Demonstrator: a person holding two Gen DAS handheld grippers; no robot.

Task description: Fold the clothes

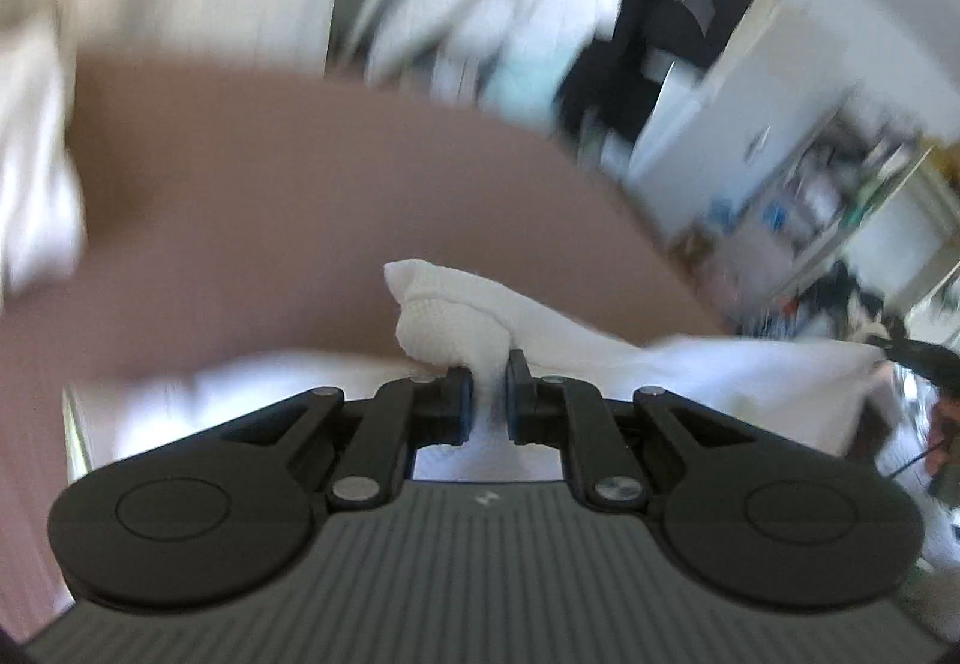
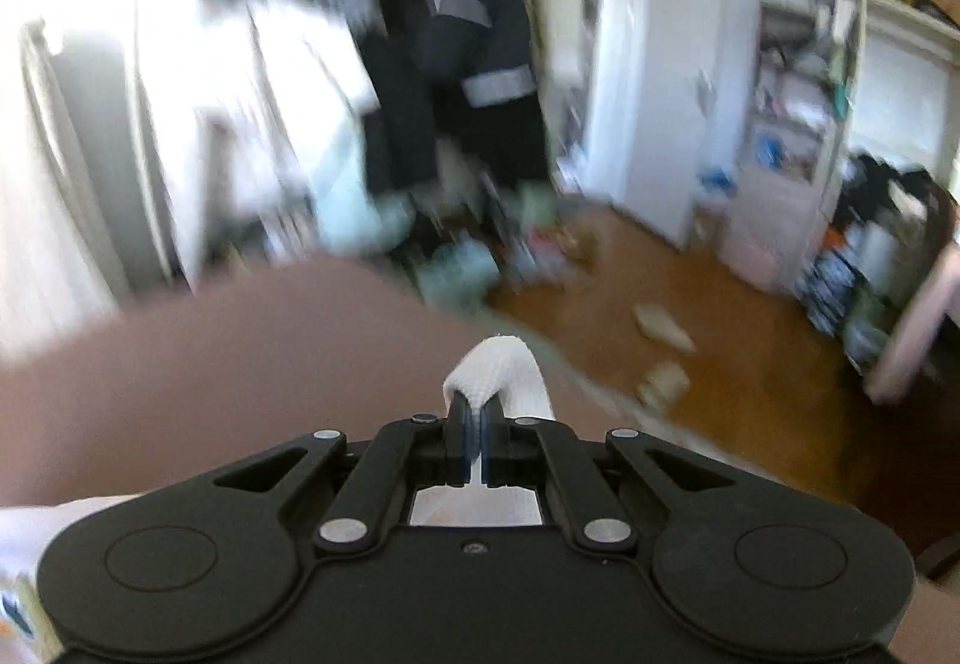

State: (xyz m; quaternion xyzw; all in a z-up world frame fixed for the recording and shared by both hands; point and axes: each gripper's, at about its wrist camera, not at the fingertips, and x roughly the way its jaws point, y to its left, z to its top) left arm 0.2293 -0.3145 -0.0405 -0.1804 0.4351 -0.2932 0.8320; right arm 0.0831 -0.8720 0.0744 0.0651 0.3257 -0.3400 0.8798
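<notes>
A white waffle-knit garment (image 1: 456, 322) is pinched between the pads of my left gripper (image 1: 489, 394), which is shut on a bunched fold of it. The cloth stretches away to the right, over the brownish-pink bed cover (image 1: 300, 196). In the right wrist view, my right gripper (image 2: 477, 418) is shut on another edge of the same white garment (image 2: 498, 370). A loop of fabric arches over its fingertips. Both grippers hold the cloth lifted above the bed cover (image 2: 210, 382). The rest of the garment hangs below, hidden by the gripper bodies.
Beyond the bed, dark and pale clothes hang on a rack (image 2: 468, 52). A wooden floor (image 2: 720, 364) lies to the right with scattered small items. White cupboards and cluttered shelves (image 2: 798, 82) stand at the back. Another white cloth (image 1: 36, 166) lies at the left of the bed.
</notes>
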